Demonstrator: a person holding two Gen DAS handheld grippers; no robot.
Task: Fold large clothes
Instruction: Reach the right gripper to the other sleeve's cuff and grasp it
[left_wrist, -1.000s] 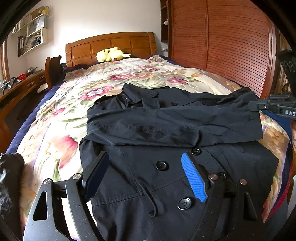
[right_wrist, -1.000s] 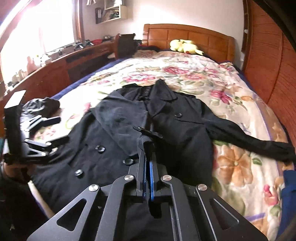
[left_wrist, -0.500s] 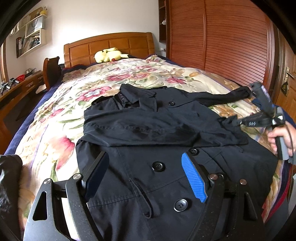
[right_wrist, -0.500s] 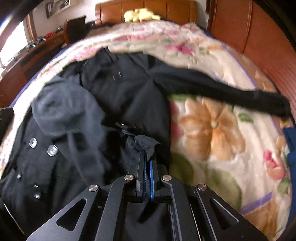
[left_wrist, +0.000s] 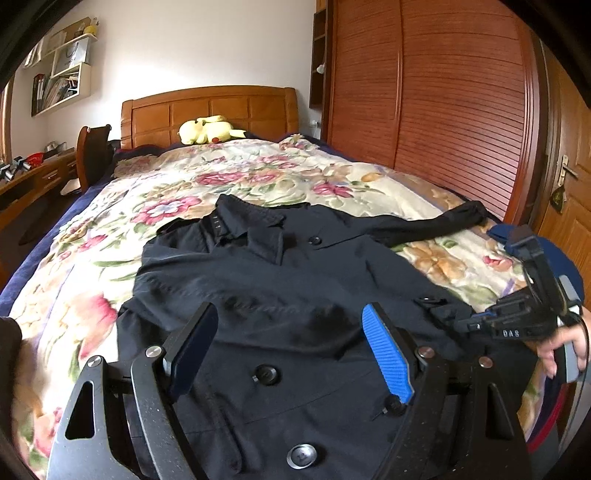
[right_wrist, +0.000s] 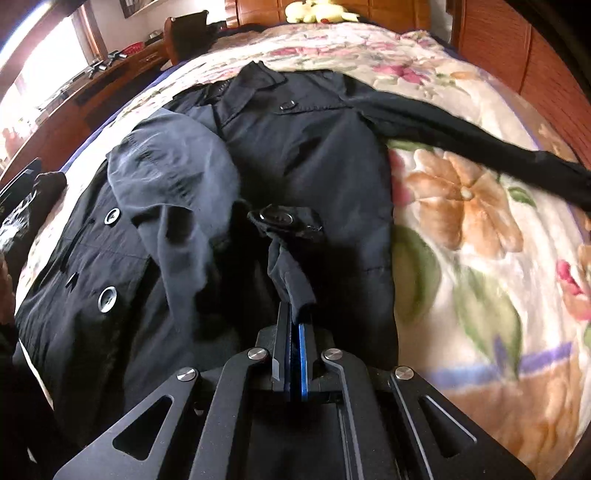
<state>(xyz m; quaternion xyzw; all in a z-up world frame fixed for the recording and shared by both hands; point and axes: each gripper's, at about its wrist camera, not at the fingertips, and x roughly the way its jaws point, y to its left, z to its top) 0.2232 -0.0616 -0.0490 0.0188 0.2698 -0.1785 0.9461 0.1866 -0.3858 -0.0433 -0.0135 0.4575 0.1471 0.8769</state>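
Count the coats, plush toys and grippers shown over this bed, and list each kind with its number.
dark coat: 1
yellow plush toy: 1
grippers: 2 (left gripper, right gripper)
Total: 4

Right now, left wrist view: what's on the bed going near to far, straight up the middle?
Left gripper, jaws open → dark coat, buttoned front nearest → coat collar → floral bedspread → yellow plush toy → wooden headboard.
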